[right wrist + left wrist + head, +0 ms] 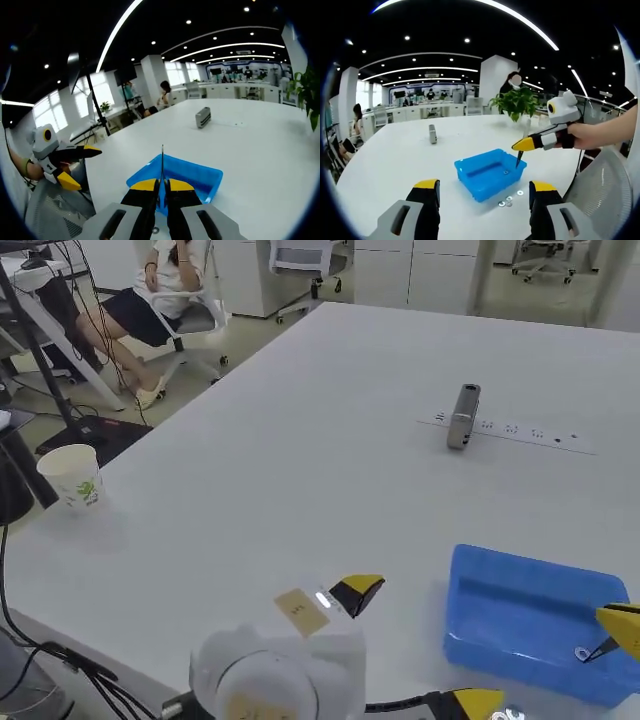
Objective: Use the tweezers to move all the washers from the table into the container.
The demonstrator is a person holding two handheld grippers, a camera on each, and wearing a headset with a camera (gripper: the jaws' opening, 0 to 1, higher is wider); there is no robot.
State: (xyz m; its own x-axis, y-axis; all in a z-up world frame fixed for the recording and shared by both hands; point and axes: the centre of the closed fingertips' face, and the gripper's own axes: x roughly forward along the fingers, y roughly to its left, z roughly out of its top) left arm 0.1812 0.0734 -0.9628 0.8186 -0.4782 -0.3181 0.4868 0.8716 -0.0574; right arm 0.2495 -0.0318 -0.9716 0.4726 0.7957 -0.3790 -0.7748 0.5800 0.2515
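A blue container (535, 615) stands on the white table at the near right. My right gripper (618, 632) hangs over its right end, shut on thin metal tweezers (592, 651) whose tips point down into the container; whether they hold a washer is too small to tell. In the right gripper view the tweezers (162, 167) stick out from the shut right gripper (162, 189) above the container (200, 177). My left gripper (484, 192) is open and holds nothing, near the table's front edge. Three washers (508, 201) lie on the table beside the container (487, 175), and one washer (505, 172) lies inside.
A grey device (463, 416) rests on a white power strip (520, 430) at the far right. A paper cup (72, 477) stands near the table's left edge. A person sits on an office chair (190, 315) beyond the table. A potted plant (516, 102) stands further off.
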